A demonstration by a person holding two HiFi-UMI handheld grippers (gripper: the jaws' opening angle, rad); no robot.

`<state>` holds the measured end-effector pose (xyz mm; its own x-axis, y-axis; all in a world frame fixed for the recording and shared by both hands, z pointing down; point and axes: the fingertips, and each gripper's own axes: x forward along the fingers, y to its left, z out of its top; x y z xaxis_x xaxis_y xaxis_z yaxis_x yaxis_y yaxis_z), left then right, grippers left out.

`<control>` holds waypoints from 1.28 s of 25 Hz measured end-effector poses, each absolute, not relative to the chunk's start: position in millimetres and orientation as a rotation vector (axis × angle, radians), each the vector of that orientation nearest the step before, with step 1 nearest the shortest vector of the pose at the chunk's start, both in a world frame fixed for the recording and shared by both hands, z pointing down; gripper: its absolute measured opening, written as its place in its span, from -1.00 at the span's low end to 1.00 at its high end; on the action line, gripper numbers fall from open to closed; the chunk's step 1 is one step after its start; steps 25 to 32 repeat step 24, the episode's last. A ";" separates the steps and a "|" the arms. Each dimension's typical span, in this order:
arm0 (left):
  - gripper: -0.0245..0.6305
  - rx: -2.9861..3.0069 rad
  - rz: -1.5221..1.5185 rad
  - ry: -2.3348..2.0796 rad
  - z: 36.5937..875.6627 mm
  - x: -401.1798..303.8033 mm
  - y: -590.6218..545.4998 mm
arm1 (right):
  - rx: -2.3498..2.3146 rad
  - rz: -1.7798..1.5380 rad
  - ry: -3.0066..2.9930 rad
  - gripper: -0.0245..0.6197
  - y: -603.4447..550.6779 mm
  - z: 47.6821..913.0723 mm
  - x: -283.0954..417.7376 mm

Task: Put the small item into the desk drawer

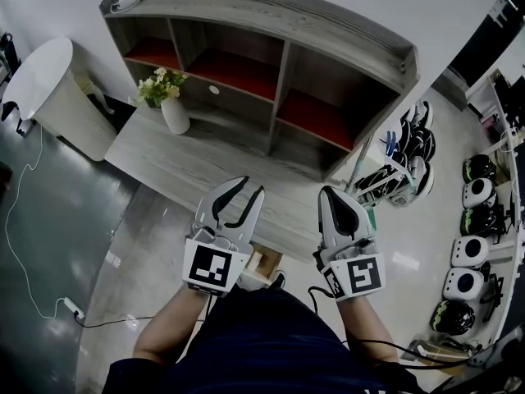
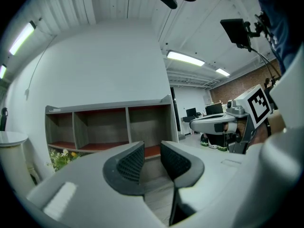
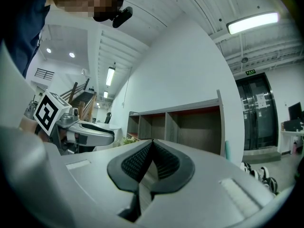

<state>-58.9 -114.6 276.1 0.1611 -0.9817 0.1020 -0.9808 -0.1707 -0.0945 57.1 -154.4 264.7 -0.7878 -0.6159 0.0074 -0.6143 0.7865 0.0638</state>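
Observation:
The grey wooden desk carries a hutch of open, red-floored compartments. Both grippers hover over its front edge, held side by side and apart. My left gripper is open and holds nothing; in the left gripper view bare desk shows through the gap. My right gripper is shut, its ribbed pads meeting with nothing between them. A small pale wooden box-like thing shows just below the desk's front edge, partly hidden by the left gripper. I cannot tell whether it is the drawer.
A white vase of flowers stands at the desk's left end. A white round table is farther left, with a cable on the floor. Skates and racks of helmets fill the right side.

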 end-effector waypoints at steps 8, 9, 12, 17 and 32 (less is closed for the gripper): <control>-0.60 -2.398 -0.234 2.025 280.1 -53.4 -114.6 | 1.001 -0.073 -2.949 -0.90 -153.9 267.2 60.6; -0.60 -2.400 -0.237 2.027 280.6 -53.2 -114.5 | 1.000 -0.069 -2.947 -0.90 -154.0 267.9 61.0; -0.60 -2.404 -0.244 2.037 282.9 -53.8 -115.3 | 0.998 -0.060 -2.948 -0.90 -155.4 269.6 61.4; -0.60 -2.401 -0.265 2.059 293.5 -53.2 -116.1 | 0.983 -0.039 -2.957 -0.90 -157.6 276.7 63.8; -0.60 -2.378 -0.297 2.052 298.1 -48.0 -126.0 | 0.978 -0.020 -2.948 -0.90 -169.0 283.1 70.9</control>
